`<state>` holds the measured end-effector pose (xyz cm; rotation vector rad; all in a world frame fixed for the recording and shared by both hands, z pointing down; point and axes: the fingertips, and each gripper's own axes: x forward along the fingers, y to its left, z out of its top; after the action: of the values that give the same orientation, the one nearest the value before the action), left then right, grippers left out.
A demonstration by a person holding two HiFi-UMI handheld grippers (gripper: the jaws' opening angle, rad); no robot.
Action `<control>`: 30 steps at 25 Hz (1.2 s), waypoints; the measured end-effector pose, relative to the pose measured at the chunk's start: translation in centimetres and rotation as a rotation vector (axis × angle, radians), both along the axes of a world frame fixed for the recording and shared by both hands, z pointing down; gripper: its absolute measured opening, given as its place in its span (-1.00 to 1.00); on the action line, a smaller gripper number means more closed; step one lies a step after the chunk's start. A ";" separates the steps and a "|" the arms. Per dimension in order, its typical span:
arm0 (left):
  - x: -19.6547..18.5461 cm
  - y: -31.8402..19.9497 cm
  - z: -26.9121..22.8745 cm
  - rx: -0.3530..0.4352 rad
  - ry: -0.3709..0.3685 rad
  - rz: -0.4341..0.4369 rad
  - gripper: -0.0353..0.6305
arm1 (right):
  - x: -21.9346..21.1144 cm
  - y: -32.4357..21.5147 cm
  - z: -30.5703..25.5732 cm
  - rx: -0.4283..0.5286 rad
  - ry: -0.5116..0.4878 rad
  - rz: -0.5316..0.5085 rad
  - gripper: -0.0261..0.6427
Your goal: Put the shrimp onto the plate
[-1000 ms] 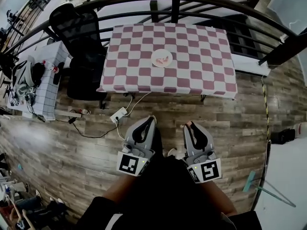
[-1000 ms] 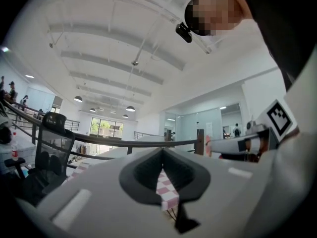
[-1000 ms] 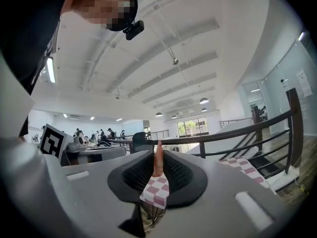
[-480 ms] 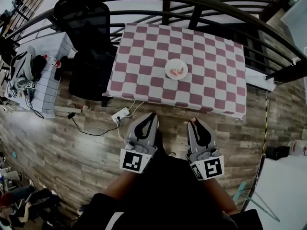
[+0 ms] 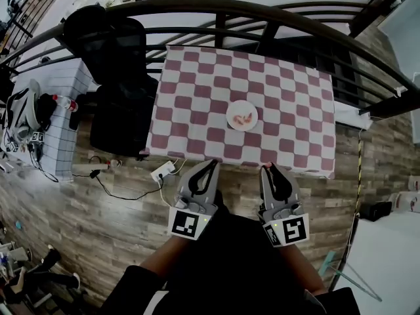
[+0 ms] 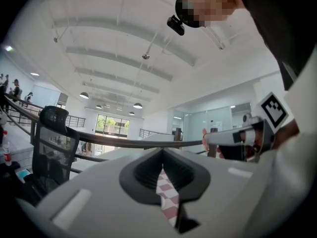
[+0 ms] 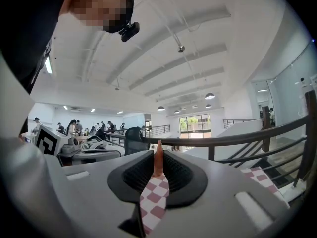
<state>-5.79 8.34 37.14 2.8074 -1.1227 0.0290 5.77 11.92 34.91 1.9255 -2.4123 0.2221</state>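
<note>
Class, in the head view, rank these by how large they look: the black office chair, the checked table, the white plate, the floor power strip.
1. checked table
2. black office chair
3. white plate
4. power strip, only slightly smaller than the plate

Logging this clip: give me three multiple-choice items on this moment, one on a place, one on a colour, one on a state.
1. The plate sits:
A on a stool
B on the checked tablecloth
C in a sink

2. The cloth's checks are:
A blue and white
B green and yellow
C pink and white

3. The right gripper has its fingers:
A shut on a small orange piece
B wide apart
C shut on the plate

Answers:
1 B: the head view shows the plate resting on the tablecloth.
2 C: pink and white squares cover it.
3 A: the right gripper view shows the orange piece pinched at the tips.
</note>
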 end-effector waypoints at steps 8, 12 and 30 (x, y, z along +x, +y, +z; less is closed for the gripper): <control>-0.2 -5.0 1.4 -0.028 -0.001 0.051 -0.87 | -0.5 -5.4 0.6 -0.032 0.014 0.033 -0.76; -0.7 -6.9 1.3 -0.034 0.015 0.057 -0.87 | -0.1 -7.0 0.7 -0.052 -0.003 0.063 -0.76; 0.4 -10.8 1.6 -0.040 0.025 0.039 -0.87 | 2.6 -10.2 3.7 -0.098 -0.041 0.111 -0.76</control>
<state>-5.38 -2.50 38.70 2.7869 -1.0495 0.0189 8.32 1.77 38.60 2.0322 -2.2741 0.3810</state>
